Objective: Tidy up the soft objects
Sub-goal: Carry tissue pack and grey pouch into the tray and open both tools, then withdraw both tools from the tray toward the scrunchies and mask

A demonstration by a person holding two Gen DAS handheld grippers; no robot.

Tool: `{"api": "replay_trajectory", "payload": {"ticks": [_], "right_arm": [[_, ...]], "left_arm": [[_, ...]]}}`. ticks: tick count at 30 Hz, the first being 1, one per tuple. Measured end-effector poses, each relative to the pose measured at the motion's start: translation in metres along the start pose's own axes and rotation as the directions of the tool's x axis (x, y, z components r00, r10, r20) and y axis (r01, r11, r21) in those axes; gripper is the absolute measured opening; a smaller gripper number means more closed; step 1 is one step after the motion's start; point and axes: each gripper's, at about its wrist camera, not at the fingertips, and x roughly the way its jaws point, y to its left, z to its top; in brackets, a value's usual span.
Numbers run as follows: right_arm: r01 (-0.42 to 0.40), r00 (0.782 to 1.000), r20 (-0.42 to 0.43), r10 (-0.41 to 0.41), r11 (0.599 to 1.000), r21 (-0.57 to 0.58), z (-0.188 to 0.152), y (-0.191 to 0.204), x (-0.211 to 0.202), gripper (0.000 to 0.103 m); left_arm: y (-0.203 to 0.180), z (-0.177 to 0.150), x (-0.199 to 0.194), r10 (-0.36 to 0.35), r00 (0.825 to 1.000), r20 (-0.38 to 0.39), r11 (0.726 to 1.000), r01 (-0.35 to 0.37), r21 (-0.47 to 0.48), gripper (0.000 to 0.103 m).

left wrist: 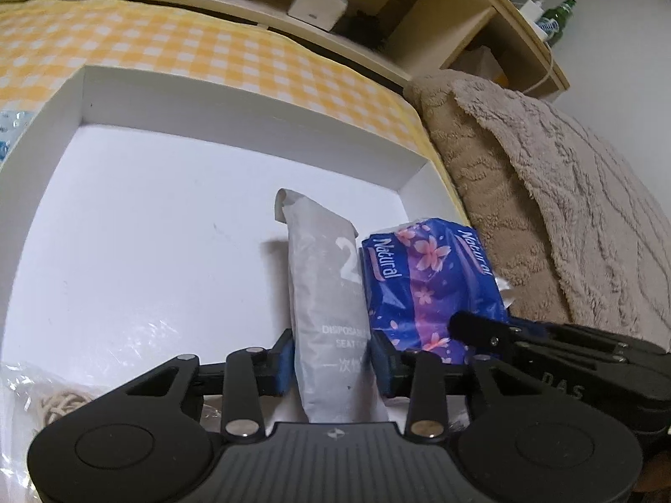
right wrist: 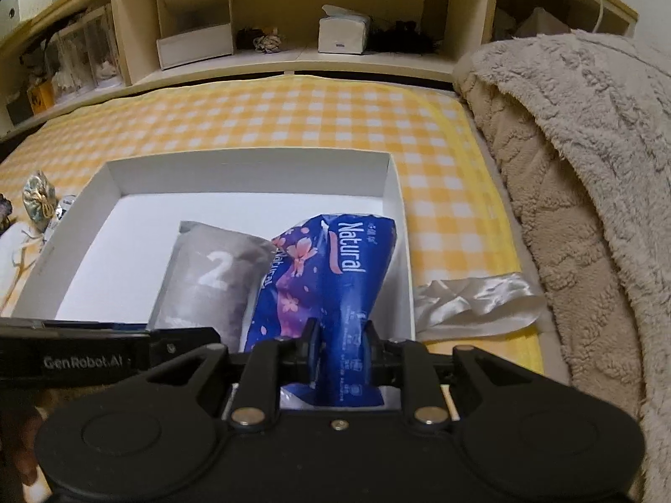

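A white open box (left wrist: 235,96) (right wrist: 251,169) lies on the yellow checked bed. Inside it stand a grey pouch marked "2" (left wrist: 327,293) (right wrist: 209,281) and a blue floral "Natural" tissue pack (left wrist: 427,276) (right wrist: 335,276), side by side against the box's right wall. My left gripper (left wrist: 331,356) is shut on the near end of the grey pouch. My right gripper (right wrist: 339,348) is shut on the near end of the blue pack; it also shows in the left wrist view (left wrist: 545,343), at the right.
A beige fluffy blanket (left wrist: 566,193) (right wrist: 587,167) is piled to the right of the box. A white satin cloth (right wrist: 474,297) lies between box and blanket. A small drawstring pouch (right wrist: 37,201) and a clear bag with twine (left wrist: 54,402) lie left. Headboard shelves (right wrist: 293,21) stand behind.
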Motion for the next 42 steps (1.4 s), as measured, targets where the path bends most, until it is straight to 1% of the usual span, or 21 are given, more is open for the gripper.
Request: {"api": "replay_trajectory", "payload": {"ticks": [1, 2, 3, 5, 8, 14, 18, 21, 34, 38, 40, 41, 42], "right_arm": [[-0.001, 1.0, 0.0, 0.001, 1.0, 0.003, 0.0, -0.001, -0.001, 0.035], [0.004, 1.0, -0.002, -0.004, 1.0, 0.005, 0.0, -0.002, -0.003, 0.048], [0.01, 1.0, -0.001, -0.01, 1.0, 0.004, 0.0, -0.002, -0.005, 0.051], [0.001, 1.0, 0.003, -0.001, 1.0, 0.014, -0.001, -0.004, -0.01, 0.053], [-0.001, 1.0, 0.008, 0.001, 0.999, 0.041, 0.0, -0.005, -0.015, 0.056], [-0.024, 1.0, 0.015, 0.023, 0.996, 0.085, -0.002, -0.004, -0.028, 0.056], [-0.034, 0.999, 0.021, 0.032, 0.992, 0.123, -0.003, -0.005, -0.04, 0.057], [-0.045, 0.999, 0.036, 0.04, 0.988, 0.151, -0.003, -0.005, -0.052, 0.06], [-0.026, 0.996, 0.086, 0.012, 0.985, 0.173, -0.003, 0.015, -0.104, 0.062], [-0.024, 0.994, 0.105, 0.006, 0.985, 0.172, -0.006, 0.022, -0.119, 0.063], [-0.022, 0.993, 0.114, 0.002, 0.984, 0.177, -0.008, 0.025, -0.126, 0.064], [-0.02, 0.993, 0.118, -0.001, 0.984, 0.18, -0.009, 0.026, -0.13, 0.067], [-0.018, 0.993, 0.122, -0.005, 0.983, 0.181, -0.01, 0.028, -0.133, 0.068]], "left_arm": [[-0.001, 0.0, 0.0, 0.006, 1.0, -0.001, 1.0, -0.006, 0.01, 0.051], [-0.001, 0.001, 0.0, 0.014, 1.0, -0.002, 1.0, -0.014, 0.02, 0.055], [-0.001, 0.001, 0.0, 0.023, 1.0, -0.004, 0.999, -0.023, 0.025, 0.06], [0.0, 0.004, -0.004, 0.037, 0.999, -0.001, 0.999, -0.037, 0.026, 0.061], [0.001, 0.007, -0.012, 0.035, 0.999, 0.006, 0.999, -0.036, 0.04, 0.065], [-0.002, 0.01, -0.03, 0.05, 0.999, 0.012, 0.994, -0.051, 0.095, 0.07], [0.0, 0.012, -0.043, 0.064, 0.998, 0.009, 0.992, -0.064, 0.109, 0.078], [-0.002, 0.012, -0.057, 0.073, 0.997, 0.016, 0.989, -0.074, 0.13, 0.08], [-0.006, 0.01, -0.12, 0.089, 0.994, 0.055, 0.975, -0.099, 0.201, 0.089], [-0.006, 0.008, -0.141, 0.092, 0.993, 0.069, 0.97, -0.105, 0.221, 0.091], [-0.006, 0.006, -0.149, 0.09, 0.993, 0.072, 0.969, -0.104, 0.225, 0.095], [-0.006, 0.005, -0.154, 0.09, 0.993, 0.074, 0.968, -0.105, 0.227, 0.096], [-0.005, 0.004, -0.157, 0.089, 0.993, 0.075, 0.968, -0.104, 0.23, 0.1]]}}
